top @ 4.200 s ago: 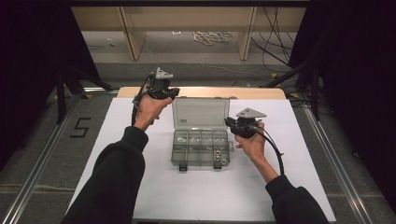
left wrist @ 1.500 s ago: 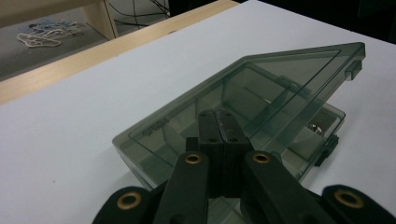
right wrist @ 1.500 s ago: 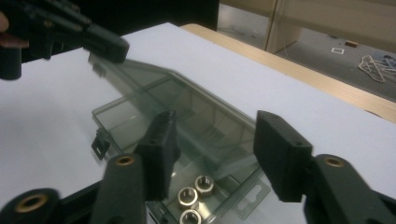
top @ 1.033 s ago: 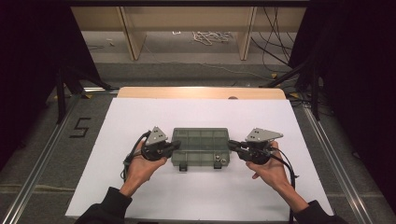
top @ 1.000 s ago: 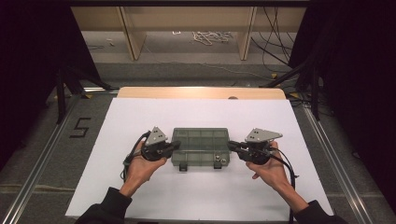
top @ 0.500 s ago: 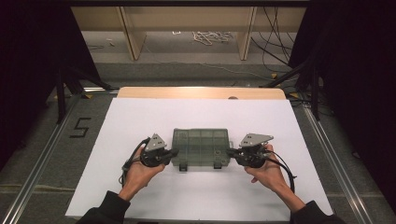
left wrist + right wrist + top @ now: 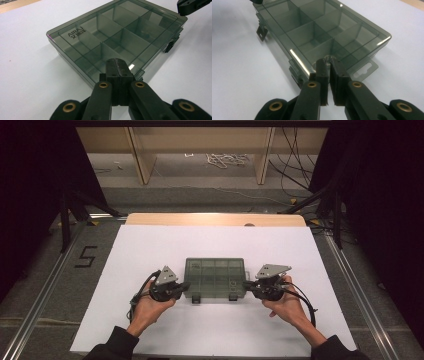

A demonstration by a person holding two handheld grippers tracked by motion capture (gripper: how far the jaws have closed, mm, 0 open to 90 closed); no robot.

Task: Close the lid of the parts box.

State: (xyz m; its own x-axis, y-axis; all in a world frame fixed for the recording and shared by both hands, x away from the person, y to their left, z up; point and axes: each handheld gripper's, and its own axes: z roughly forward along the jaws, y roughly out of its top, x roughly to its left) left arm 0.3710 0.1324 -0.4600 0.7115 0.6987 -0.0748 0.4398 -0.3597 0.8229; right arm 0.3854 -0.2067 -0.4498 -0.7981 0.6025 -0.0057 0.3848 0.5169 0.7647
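- Box (image 7: pixel 215 278), smoky clear plastic with its lid down, lies flat near the middle of the white table (image 7: pixel 150 245), between the two grippers.
- Left gripper (image 7: pixel 186 285) has its jaws pressed fully together with nothing between them; in the left gripper view the tips sit over the box's near corner, and whether they touch it cannot be told.
- Right gripper (image 7: pixel 246 285) has its jaws nearly together, a thin slit left between the pads and nothing held; its tips sit at the box's opposite end by the hang tab (image 7: pixel 364 68), contact again unclear.
- Each short end of the box has a gripper close against it; the far long edge faces bare white surface up to the wooden strip (image 7: pixel 215 219).
- Two latches (image 7: pixel 197 297) hang off the box's near long edge, with open table below them between the hands.
- Lid reads "AIRAJ" (image 7: pixel 75 31), with characters beneath too small to read.
- Floor left of the table bears a "5" (image 7: pixel 86 256).
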